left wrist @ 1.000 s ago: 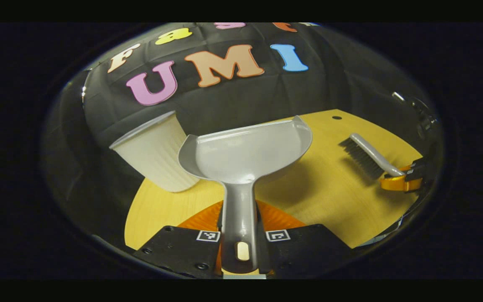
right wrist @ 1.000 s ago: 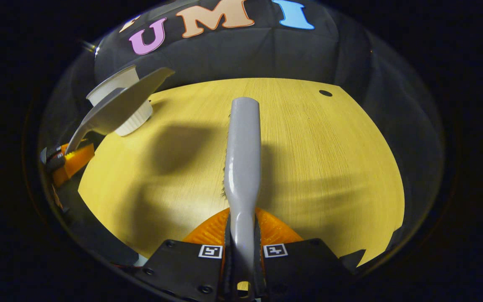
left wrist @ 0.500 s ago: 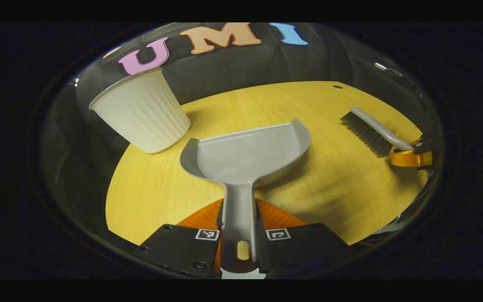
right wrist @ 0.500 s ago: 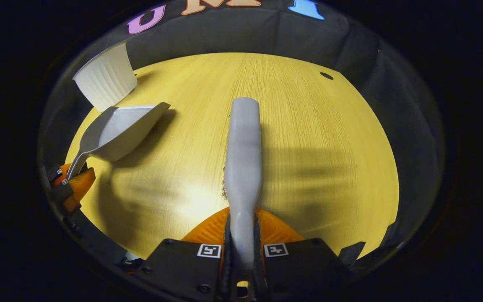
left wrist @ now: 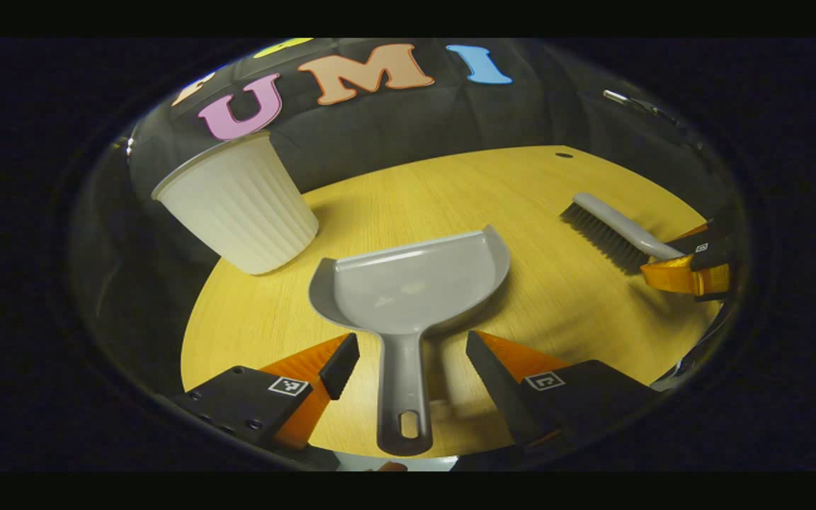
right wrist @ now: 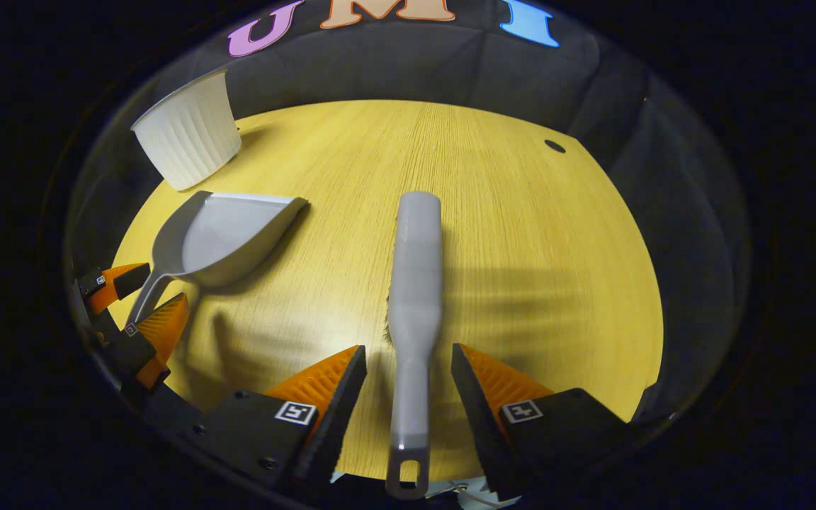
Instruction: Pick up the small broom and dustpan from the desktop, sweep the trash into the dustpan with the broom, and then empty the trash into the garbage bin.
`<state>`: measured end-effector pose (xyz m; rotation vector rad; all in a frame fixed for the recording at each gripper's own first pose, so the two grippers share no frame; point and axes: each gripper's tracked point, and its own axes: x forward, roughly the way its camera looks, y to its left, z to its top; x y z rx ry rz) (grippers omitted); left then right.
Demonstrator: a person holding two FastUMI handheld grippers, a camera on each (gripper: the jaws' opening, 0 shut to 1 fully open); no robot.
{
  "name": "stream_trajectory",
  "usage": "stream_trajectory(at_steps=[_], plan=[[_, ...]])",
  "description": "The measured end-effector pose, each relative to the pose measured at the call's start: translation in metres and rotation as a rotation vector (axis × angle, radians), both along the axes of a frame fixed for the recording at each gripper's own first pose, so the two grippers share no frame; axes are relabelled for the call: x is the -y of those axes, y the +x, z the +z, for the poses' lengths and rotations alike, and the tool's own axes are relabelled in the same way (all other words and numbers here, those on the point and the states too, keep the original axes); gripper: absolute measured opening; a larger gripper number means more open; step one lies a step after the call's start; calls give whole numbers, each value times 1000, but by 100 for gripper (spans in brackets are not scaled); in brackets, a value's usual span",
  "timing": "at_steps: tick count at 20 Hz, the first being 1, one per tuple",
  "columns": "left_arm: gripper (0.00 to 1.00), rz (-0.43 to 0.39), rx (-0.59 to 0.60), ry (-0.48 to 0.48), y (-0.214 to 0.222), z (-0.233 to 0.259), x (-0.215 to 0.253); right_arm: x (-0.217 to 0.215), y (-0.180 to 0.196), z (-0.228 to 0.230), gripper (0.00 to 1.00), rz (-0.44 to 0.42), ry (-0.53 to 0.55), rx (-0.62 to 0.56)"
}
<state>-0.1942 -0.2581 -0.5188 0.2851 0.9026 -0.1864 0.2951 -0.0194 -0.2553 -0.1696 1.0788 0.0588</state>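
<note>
The grey dustpan [left wrist: 415,283] lies flat on the yellow wooden desktop [left wrist: 415,191], its handle running between the spread fingers of my left gripper [left wrist: 411,354], which is open and not touching it. The grey small broom [right wrist: 415,262] lies on the desk too, bristles down, with its handle between the parted fingers of my open right gripper [right wrist: 408,358]. In the left gripper view the broom [left wrist: 610,230] is at the right, with the right gripper [left wrist: 688,265] behind it. In the right gripper view the dustpan [right wrist: 227,237] and left gripper [right wrist: 132,304] are at the left.
A white ribbed garbage bin [left wrist: 238,205] stands at the desk's far left corner, beyond the dustpan; the right gripper view has the bin [right wrist: 185,134] at upper left. A small dark hole [right wrist: 554,146] marks the desktop [right wrist: 521,234] near its far right edge.
Both grippers lowered their tools onto the desk and opened. The dustpan came down from a raised tilt by the bin and now lies flat; the broom handle is released.
</note>
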Motion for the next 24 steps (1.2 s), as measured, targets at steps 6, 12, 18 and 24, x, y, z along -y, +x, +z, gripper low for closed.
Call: stream_trajectory(at_steps=[6, 12, 18, 24], plan=[[95, 130, 345, -86, 27, 129, 14, -5, 8, 120, 100, 87, 139, 417], [93, 92, 730, -308, 56, 291, 39, -10, -10, 294, 100, 94, 236, 971], [93, 13, 805, -387, 49, 319, 48, -5, -27, 326, 100, 42, 239, 1140], [93, -11, 831, -385, 52, 312, 47, -5, -28, 329, 100, 15, 214, 1152]])
